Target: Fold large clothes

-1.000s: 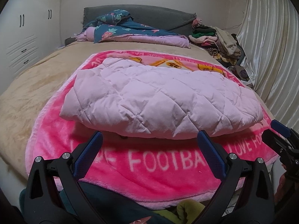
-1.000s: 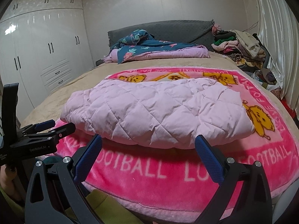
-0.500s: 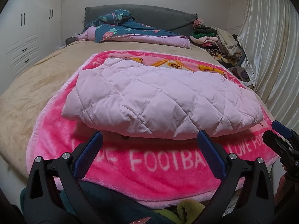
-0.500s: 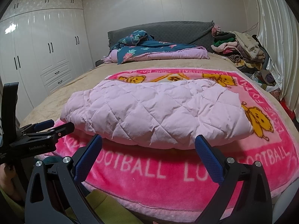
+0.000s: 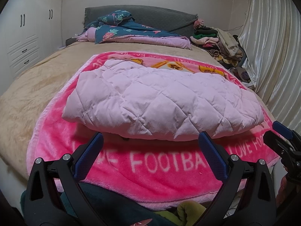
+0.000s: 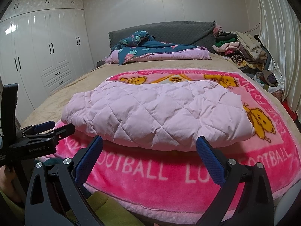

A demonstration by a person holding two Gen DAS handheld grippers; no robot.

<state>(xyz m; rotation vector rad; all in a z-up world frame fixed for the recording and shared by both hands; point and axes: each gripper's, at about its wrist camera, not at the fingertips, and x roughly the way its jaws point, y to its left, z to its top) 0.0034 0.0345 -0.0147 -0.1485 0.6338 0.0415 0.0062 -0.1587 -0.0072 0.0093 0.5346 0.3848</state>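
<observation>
A light pink quilted jacket point(image 5: 161, 101) lies folded in a thick bundle on a bright pink football blanket point(image 5: 150, 165) spread over the bed; it also shows in the right wrist view point(image 6: 156, 113). My left gripper point(image 5: 150, 141) is open and empty, held just short of the jacket's near edge. My right gripper point(image 6: 149, 143) is open and empty too, at the same near edge, further right. Each gripper shows in the other's view: the right one point(image 5: 278, 133) at the right, the left one point(image 6: 54, 128) at the left.
A folded floral duvet point(image 6: 156, 52) lies by the grey headboard. A heap of clothes point(image 6: 242, 49) sits at the far right beside a curtain point(image 5: 272, 43). White wardrobes point(image 6: 43, 56) line the left wall. The beige bedspread point(image 5: 33, 86) borders the blanket.
Both grippers have drifted slightly, so the jacket sits a little further right in the left view. The jacket has not moved and both grippers stay open.
</observation>
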